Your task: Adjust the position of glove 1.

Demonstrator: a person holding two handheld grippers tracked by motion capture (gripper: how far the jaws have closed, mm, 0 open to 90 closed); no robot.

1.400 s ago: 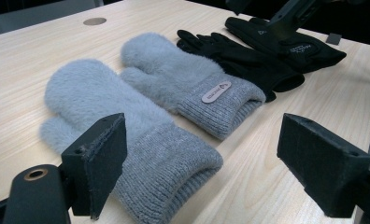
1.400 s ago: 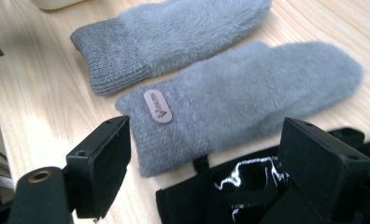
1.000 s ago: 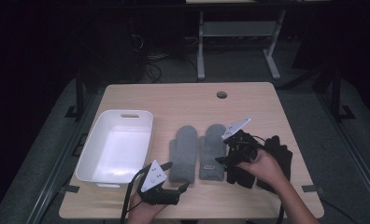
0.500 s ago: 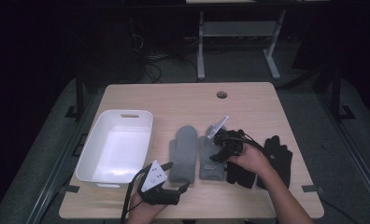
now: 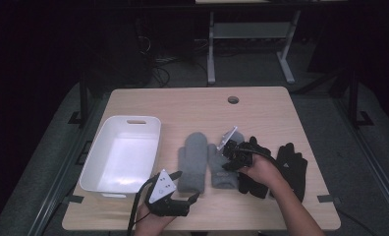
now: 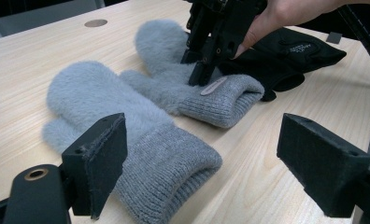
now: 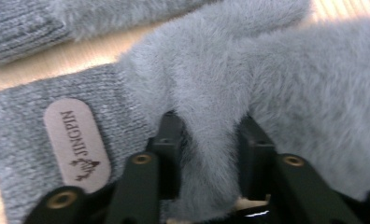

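Two fluffy grey mittens lie side by side at the table's middle front, the left mitten (image 5: 192, 162) and the right mitten (image 5: 221, 172). My right gripper (image 5: 230, 155) points down onto the right mitten; its jaws have just been closing and now pinch a fold of the mitten's fur (image 7: 211, 116) beside the tan label (image 7: 78, 140) on the cuff. In the left gripper view the right gripper (image 6: 202, 74) stands on that right mitten (image 6: 220, 100). My left gripper (image 5: 186, 185) rests near the front edge, open and with nothing in it, facing the left mitten's cuff (image 6: 174, 163).
A white plastic bin (image 5: 136, 119) stands at the left of the table. A pair of black gloves (image 5: 293, 164) lies right of the mittens, partly under the right hand. A cable hole (image 5: 233, 100) is at the back of the table.
The right gripper has moved left from the black gloves and down onto the right mitten, and its jaws have closed on the fur. The left gripper has stayed put.
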